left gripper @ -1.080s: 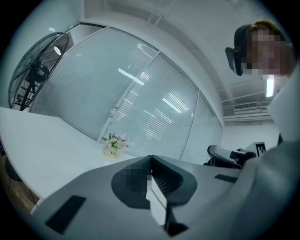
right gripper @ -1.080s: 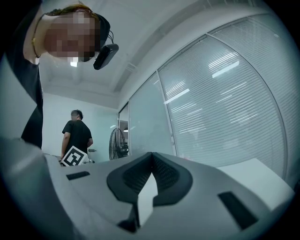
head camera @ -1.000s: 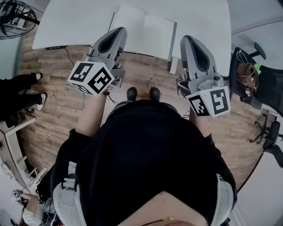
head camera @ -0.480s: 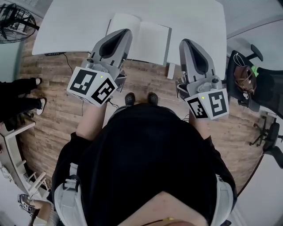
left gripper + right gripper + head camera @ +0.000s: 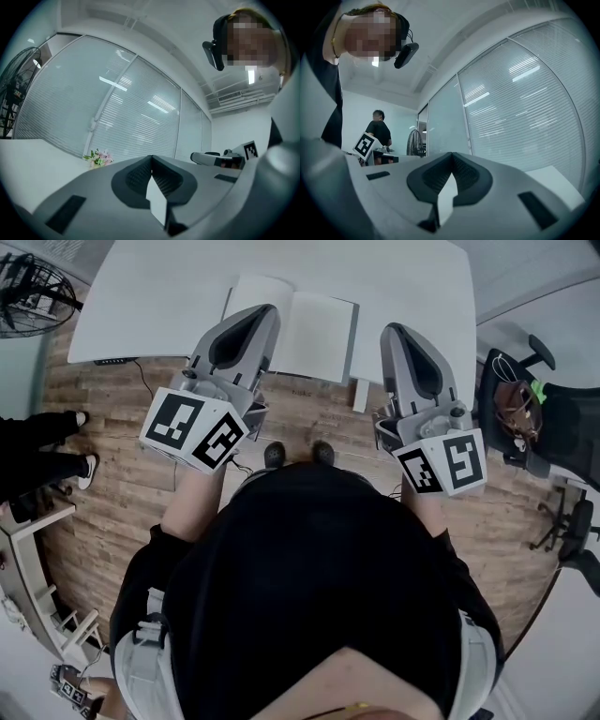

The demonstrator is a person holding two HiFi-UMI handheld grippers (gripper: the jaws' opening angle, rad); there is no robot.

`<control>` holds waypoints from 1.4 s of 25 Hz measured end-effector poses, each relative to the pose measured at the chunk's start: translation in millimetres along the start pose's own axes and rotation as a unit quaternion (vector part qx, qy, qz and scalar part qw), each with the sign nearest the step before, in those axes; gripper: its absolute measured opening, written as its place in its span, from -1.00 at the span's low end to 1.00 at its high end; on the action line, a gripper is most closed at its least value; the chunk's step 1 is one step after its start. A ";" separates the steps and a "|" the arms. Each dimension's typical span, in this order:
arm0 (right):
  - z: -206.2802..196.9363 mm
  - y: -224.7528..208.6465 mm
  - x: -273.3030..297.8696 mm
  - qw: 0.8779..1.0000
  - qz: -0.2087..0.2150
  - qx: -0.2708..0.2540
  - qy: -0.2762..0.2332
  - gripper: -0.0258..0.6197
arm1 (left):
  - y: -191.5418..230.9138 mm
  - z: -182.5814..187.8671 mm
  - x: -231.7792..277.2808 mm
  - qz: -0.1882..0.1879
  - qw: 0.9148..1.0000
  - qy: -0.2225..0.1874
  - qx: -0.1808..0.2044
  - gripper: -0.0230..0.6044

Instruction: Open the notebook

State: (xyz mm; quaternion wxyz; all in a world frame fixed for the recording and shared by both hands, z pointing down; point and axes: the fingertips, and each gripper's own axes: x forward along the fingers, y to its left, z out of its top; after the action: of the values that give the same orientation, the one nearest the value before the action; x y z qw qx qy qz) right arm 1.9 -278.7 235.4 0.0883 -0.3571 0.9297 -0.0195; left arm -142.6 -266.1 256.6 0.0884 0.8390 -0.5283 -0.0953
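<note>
The notebook [image 5: 314, 324] lies open on the white table [image 5: 159, 296], with blank pages facing up. In the head view my left gripper [image 5: 265, 311] hovers over the notebook's left page, near its front edge, held about level. It is shut with nothing between its jaws, as the left gripper view [image 5: 151, 157] also shows. My right gripper [image 5: 392, 330] hangs just right of the notebook, over the table's front edge. It is shut and empty too, its tips [image 5: 452, 153] meeting in its own view. Neither gripper touches the notebook.
A floor fan [image 5: 33, 282] stands at the far left. An office chair with a bag [image 5: 525, 399] is at the right. A bystander's legs [image 5: 42, 442] are at the left. Small flowers [image 5: 97, 158] sit at the table's far side. Another person [image 5: 378, 129] stands farther back.
My left gripper has risen a little and rolled slightly, and it now reaches further over the left page. The right gripper has stayed where it was.
</note>
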 end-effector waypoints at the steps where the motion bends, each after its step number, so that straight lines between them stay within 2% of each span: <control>1: -0.2 -0.1 0.1 1.000 0.000 0.000 0.000 -0.91 | -0.5 0.3 0.2 0.000 1.000 0.000 0.002 -0.89; 35: -1.3 -1.5 -3.1 1.000 -0.009 -0.003 0.000 -0.91 | -7.3 4.1 3.1 0.001 0.999 0.001 0.034 -0.89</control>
State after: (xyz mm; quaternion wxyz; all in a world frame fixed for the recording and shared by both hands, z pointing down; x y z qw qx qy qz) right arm 5.0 -277.8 237.3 0.0873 -0.3657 0.9265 -0.0170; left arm -136.0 -265.9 250.6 0.0601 0.8410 -0.5322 -0.0767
